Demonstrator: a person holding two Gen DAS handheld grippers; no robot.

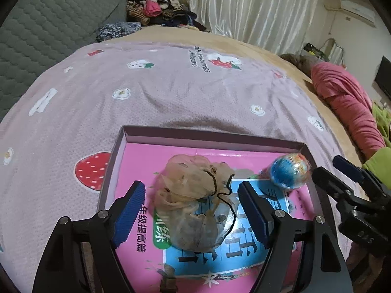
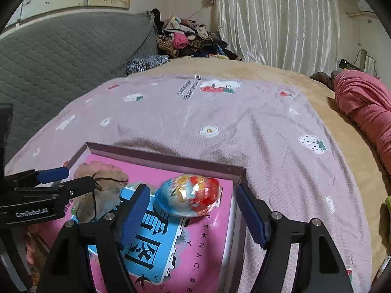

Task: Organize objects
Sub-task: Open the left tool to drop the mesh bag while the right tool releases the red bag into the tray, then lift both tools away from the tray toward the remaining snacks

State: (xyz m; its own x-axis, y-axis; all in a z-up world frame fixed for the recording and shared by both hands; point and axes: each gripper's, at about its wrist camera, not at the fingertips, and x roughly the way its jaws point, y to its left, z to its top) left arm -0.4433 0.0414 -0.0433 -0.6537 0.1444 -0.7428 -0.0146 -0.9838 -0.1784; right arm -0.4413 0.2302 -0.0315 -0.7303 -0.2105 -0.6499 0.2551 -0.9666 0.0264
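A shallow dark box (image 1: pixel 210 135) (image 2: pixel 156 156) lies on the bed with a pink and blue book (image 1: pixel 151 161) (image 2: pixel 215 239) inside. A sheer beige drawstring pouch (image 1: pixel 193 202) (image 2: pixel 100 195) rests on the book. My left gripper (image 1: pixel 191 210) is open with its fingers either side of the pouch, not touching it. A shiny blue and red egg-shaped toy (image 1: pixel 289 172) (image 2: pixel 189 195) lies in the box's far right corner. My right gripper (image 2: pixel 193 217) is open just behind the egg, empty.
The box sits on a lilac strawberry-print blanket (image 1: pixel 171 92) (image 2: pixel 268 131). A grey quilted headboard (image 2: pixel 61 48) is at the left, a clothes pile (image 2: pixel 185 39) at the back, a pink garment (image 1: pixel 347 102) at the right, and curtains (image 2: pixel 273 19) behind.
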